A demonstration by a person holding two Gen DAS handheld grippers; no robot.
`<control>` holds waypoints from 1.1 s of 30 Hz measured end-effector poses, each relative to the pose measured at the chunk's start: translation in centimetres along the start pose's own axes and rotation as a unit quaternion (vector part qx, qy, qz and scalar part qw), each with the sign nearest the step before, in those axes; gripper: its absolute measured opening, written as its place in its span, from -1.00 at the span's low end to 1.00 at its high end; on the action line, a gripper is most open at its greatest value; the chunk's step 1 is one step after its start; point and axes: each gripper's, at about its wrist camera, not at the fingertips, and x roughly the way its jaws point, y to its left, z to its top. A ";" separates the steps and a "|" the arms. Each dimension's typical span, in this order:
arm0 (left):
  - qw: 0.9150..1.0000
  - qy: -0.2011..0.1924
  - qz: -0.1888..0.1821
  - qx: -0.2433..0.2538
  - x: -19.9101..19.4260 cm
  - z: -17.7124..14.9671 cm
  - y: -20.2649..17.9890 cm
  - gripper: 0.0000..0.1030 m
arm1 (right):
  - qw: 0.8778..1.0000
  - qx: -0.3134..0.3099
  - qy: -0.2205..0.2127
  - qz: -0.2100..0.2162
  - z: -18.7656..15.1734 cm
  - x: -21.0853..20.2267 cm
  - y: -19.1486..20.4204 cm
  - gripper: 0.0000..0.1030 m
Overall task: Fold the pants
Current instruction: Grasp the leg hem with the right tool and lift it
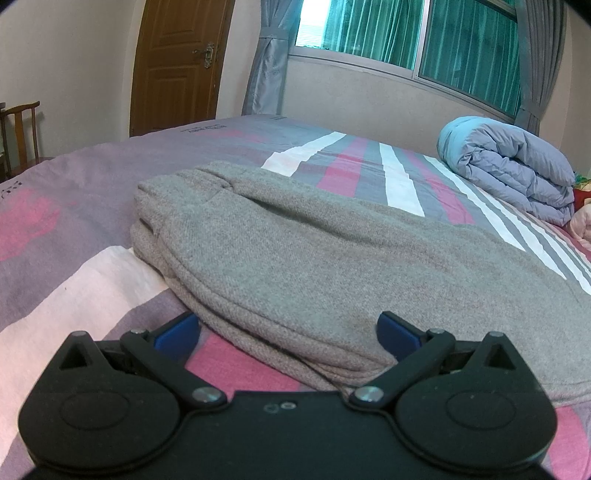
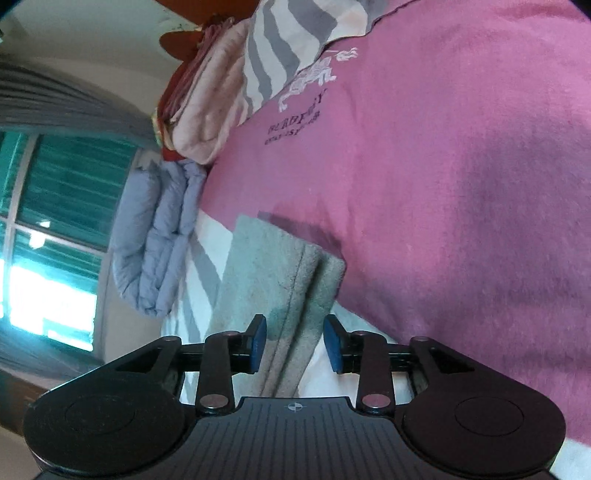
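Observation:
The grey knit pants (image 1: 314, 251) lie folded in layers on the striped pink, grey and white bed sheet (image 1: 74, 206). My left gripper (image 1: 288, 328) is open wide just above the sheet, with the pants' near folded edge between its blue fingertips (image 1: 177, 330), which stand apart from the cloth. The right wrist view is rolled sideways. There a narrow folded end of the pants (image 2: 280, 280) runs between the blue pads (image 2: 258, 339) of my right gripper (image 2: 295, 341). A small gap shows on both sides, so the jaws are open around the cloth, not pressing it.
A folded lilac-blue duvet (image 1: 517, 170) sits at the bed's far right near the window (image 1: 424, 33). Pink and striped bedding (image 2: 221, 92) is piled beyond the duvet (image 2: 159, 236). A wooden door (image 1: 177, 62) and a chair (image 1: 20, 133) stand beyond the bed's left side.

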 end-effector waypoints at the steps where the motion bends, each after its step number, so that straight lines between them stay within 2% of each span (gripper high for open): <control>1: 1.000 0.000 0.000 0.000 0.0 0.0 -0.1 0.89 | 1.000 0.007 -0.001 -0.004 0.1 0.2 0.0 -0.32; 5: 1.000 0.000 0.001 0.000 0.0 0.0 -0.2 0.89 | 1.000 0.027 0.002 -0.009 0.8 1.5 0.1 -0.32; 6: 1.000 0.000 0.000 0.000 0.0 0.0 -0.1 0.89 | 1.000 0.016 0.006 -0.012 1.0 1.7 0.5 -0.48; 7: 1.000 0.000 0.000 0.000 0.0 0.0 -0.1 0.89 | 1.000 -0.009 0.004 -0.018 1.1 1.6 1.2 -0.84; 9: 1.000 -0.001 -0.001 -0.001 0.0 0.0 -0.1 0.89 | 0.997 -0.075 -0.015 0.003 1.1 0.5 3.4 -0.84; 12: 1.000 0.000 -0.004 -0.005 0.0 0.0 0.0 0.89 | 0.976 -0.201 -0.066 0.049 -0.4 -2.9 7.2 -0.85; 14: 1.000 0.000 -0.005 -0.006 0.0 0.0 0.0 0.89 | 0.971 -0.221 -0.082 0.050 -1.0 -3.8 6.9 -0.84; 15: 1.000 0.001 -0.006 -0.006 0.0 -0.1 0.0 0.89 | 0.971 -0.221 -0.080 0.030 -1.0 -3.2 5.9 -0.84; 16: 1.000 0.001 -0.006 -0.006 0.0 0.0 0.0 0.89 | 0.977 -0.203 -0.063 0.001 -0.8 -1.9 4.1 -0.84; 17: 1.000 0.000 -0.007 -0.007 0.0 0.0 0.1 0.89 | 0.986 -0.159 -0.029 -0.032 -0.4 -0.2 1.9 -0.85; 18: 1.000 0.000 -0.007 -0.007 0.0 -0.1 0.1 0.89 | 0.992 -0.119 -0.009 -0.033 -0.3 0.8 0.0 -0.85; 19: 1.000 0.000 -0.007 -0.007 0.0 0.0 0.2 0.89 | 0.993 -0.112 -0.021 -0.016 -0.4 0.6 -0.5 -0.85; 22: 1.000 0.001 -0.009 -0.009 0.1 0.0 0.3 0.89 | 0.991 -0.129 -0.028 -0.029 -1.0 0.4 0.4 -0.82; 26: 1.000 0.001 -0.010 -0.011 0.1 0.0 0.3 0.89 | 0.994 -0.104 -0.018 -0.015 -0.5 1.0 -0.3 -0.81; 33: 1.000 -0.001 -0.010 -0.011 -0.1 0.0 0.4 0.89 | 0.996 -0.081 -0.012 -0.022 0.3 2.0 0.1 -0.80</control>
